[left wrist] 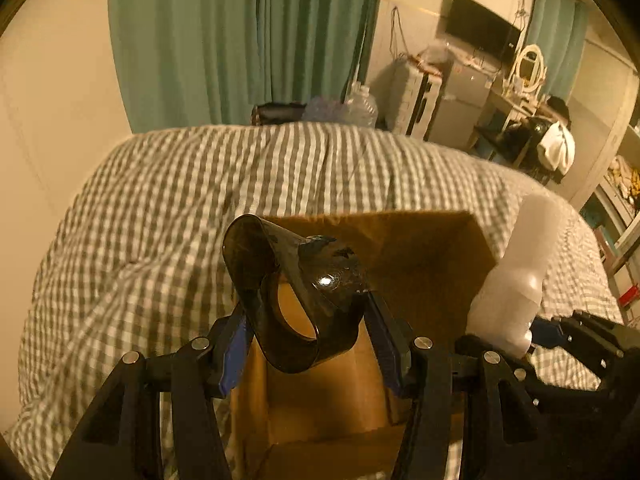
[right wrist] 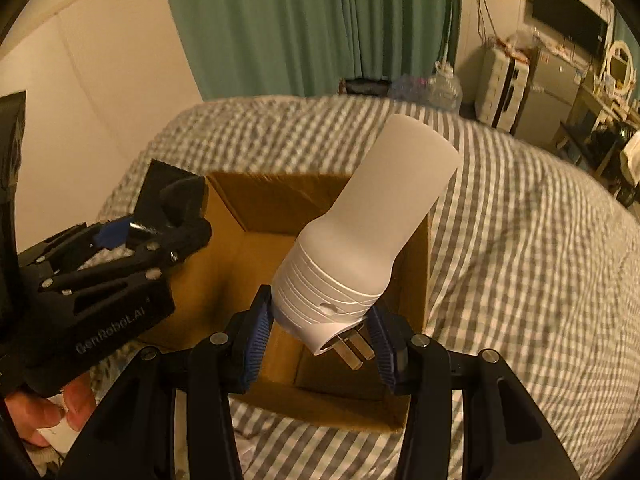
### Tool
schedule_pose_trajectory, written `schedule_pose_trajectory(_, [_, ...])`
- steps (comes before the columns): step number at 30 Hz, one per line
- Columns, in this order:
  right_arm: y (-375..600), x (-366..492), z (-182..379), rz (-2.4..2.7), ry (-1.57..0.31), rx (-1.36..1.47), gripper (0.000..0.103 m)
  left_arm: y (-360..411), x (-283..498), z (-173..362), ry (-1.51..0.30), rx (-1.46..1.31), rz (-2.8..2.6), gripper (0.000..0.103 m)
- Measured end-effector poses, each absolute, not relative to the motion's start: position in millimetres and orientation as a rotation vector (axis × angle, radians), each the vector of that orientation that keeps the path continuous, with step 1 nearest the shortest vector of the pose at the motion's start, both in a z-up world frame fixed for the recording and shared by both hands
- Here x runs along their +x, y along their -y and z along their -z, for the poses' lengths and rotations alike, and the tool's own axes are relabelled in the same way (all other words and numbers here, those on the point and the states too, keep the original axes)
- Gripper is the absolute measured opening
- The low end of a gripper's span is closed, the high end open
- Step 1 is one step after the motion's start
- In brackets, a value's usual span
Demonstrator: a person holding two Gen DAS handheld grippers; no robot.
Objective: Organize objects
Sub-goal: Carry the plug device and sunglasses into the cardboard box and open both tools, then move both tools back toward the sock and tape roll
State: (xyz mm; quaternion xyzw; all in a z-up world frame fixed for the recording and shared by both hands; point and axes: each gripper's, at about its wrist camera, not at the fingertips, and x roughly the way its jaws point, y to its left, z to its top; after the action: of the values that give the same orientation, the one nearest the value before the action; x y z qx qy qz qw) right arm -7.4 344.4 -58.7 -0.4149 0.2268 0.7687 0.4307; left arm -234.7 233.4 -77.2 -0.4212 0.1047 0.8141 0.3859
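Observation:
My left gripper [left wrist: 310, 336] is shut on a dark translucent curved plastic piece [left wrist: 292, 280] and holds it above the open cardboard box [left wrist: 432, 248] on the bed. My right gripper [right wrist: 320, 332] is shut on a white plug-in night light [right wrist: 368, 232] with a frosted cover and metal prongs, also above the box [right wrist: 260, 204]. The night light shows at the right of the left wrist view [left wrist: 516, 276], with the right gripper [left wrist: 568, 328] below it. The left gripper [right wrist: 116, 264] shows at the left of the right wrist view, at the box's left rim.
The box sits on a grey-and-white checked duvet [left wrist: 180, 184] [right wrist: 520, 240]. Green curtains [left wrist: 240, 40], a wall TV [left wrist: 480, 28], a small fridge [left wrist: 460, 100] and a cluttered desk [left wrist: 520, 112] lie beyond the bed. Plastic bottles [left wrist: 360, 104] stand at the bed's far edge.

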Motion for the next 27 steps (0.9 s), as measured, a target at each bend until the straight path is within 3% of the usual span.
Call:
schedule_pose_trajectory(6, [-355, 0, 98, -1.893, -0.581, -1.102, 0.046, -242, -236, 104, -0.283, -1.097, -2.066, 0.056])
schedule_pose_trajectory(12, [-351, -1, 103, -1.921, -0.573, -1.108, 0.046, -243, -230, 112, -0.317, -1.099, -2.018, 0.058])
schedule_pose_trajectory(14, [-347, -1, 101, -1.938, -0.595, -1.106, 0.051, -241, -233, 108, -0.293, -1.123, -2.006, 0.06])
schedule_pose_trajectory(15, [-344, 1, 97, -1.939, -0.589, -1.103, 0.06, -239, -235, 104, -0.276, -1.133, -1.999, 0.065])
schedule_pose_trajectory(16, [-339, 1, 93, -1.938, -0.578, -1.097, 0.068, -237, -238, 98, -0.255, -1.142, -1.996, 0.068])
schedule_pose_trajectory(20, [-323, 6, 54, -1.953, -0.528, -1.041, 0.082, -217, -242, 55, -0.175, -1.097, -2.0, 0.082])
schedule_pose_trajectory(27, [-274, 0, -34, -1.926, -0.382, -0.971, 0.084, -171, -222, -51, -0.172, -0.904, -2.045, 0.084])
